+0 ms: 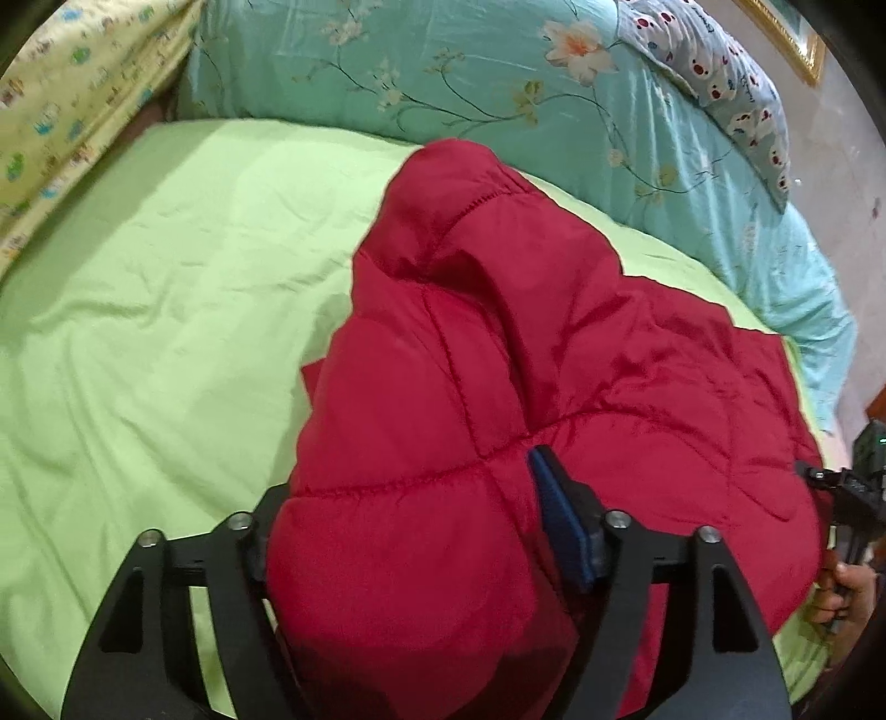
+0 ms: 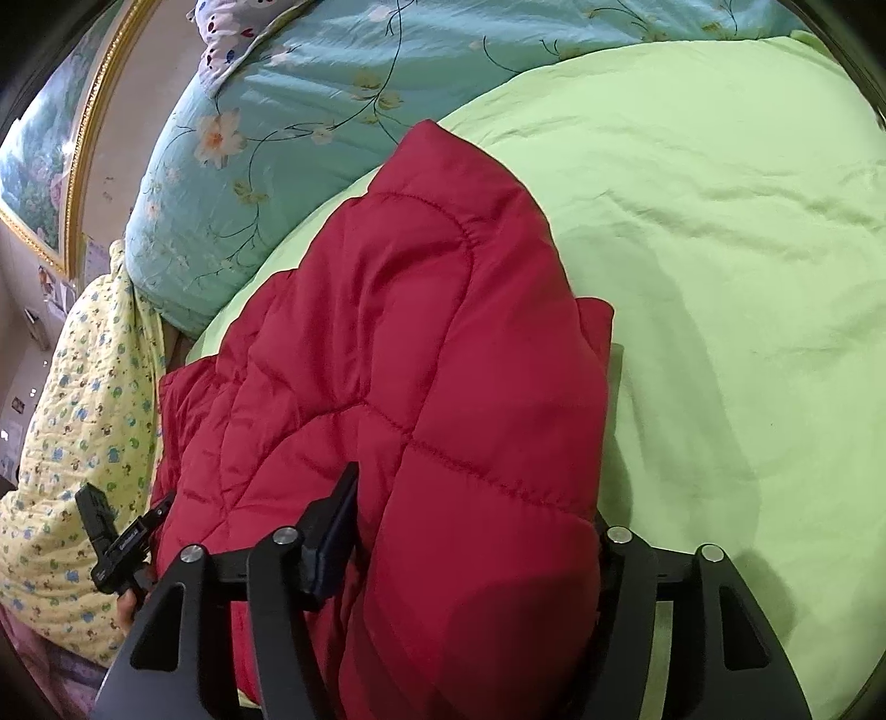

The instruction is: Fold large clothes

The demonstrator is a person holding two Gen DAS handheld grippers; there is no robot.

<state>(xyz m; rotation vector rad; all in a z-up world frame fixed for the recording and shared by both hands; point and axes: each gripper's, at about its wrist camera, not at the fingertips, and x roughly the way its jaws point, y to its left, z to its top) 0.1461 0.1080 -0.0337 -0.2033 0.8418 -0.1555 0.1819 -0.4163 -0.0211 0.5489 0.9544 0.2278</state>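
One garment: we see a red quilted puffer jacket (image 1: 498, 399) (image 2: 387, 360), bulky nylon with stitched panels, folded into a thick bundle.
Jacket's place: we find it lying on the pale green bedsheet (image 1: 166, 310) (image 2: 720, 249), its near end reaching between the fingers of both tools.
Left gripper (image 1: 415, 531): its black jaws stand wide, straddling the jacket's near edge; we see the blue pad (image 1: 559, 520) beside the fabric, the other finger hidden behind the padding, so we cannot say the pads press.
Right gripper (image 2: 465, 531): we read it as spread wide too, around the jacket's other near corner; one blue-padded finger (image 2: 332, 543) lies against the cloth, the far finger mostly covered.
Beyond the jacket: a turquoise quilt with a floral print (image 1: 498, 72) (image 2: 266, 138) is heaped along the far side of the sheet.
Past that quilt: a grey pillow with red dots (image 1: 731, 94) (image 2: 232, 39) rests on top.
Beside the jacket: a yellow quilted blanket with small animal prints (image 1: 66, 99) (image 2: 83, 415) lies at the sheet's edge.
On the wall: we make out a gold-framed picture (image 2: 50, 160) behind the bedding.
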